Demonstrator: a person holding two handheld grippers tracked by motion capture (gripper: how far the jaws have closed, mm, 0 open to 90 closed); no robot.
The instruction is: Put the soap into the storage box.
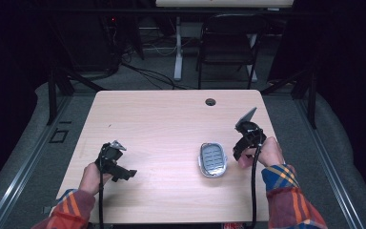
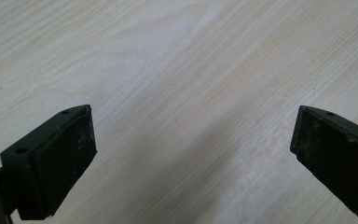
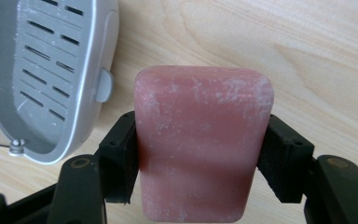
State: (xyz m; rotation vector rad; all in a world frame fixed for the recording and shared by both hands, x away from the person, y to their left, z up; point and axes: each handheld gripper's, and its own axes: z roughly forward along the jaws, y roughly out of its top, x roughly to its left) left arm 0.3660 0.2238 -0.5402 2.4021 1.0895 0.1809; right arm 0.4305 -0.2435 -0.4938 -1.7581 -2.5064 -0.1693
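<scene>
A pink bar of soap [image 3: 200,144] with white marks sits between the jaws of my right gripper [image 3: 200,158], which is shut on its two sides. In the high view that right gripper [image 1: 242,153] hovers just right of a grey slotted soap dish [image 1: 213,159], and a bit of the pink soap [image 1: 243,162] peeks out below it. The soap dish [image 3: 42,79] lies empty to the left of the soap in the right gripper view. My left gripper [image 1: 124,174] is at the table's left front, open, with only bare wood between its pads [image 2: 65,163].
The light wooden table [image 1: 171,119] has a round cable hole [image 1: 210,101] near its far edge. Beyond it stand a dark folding chair [image 1: 228,43] and a white desk leg [image 1: 177,47] on a cable-strewn floor.
</scene>
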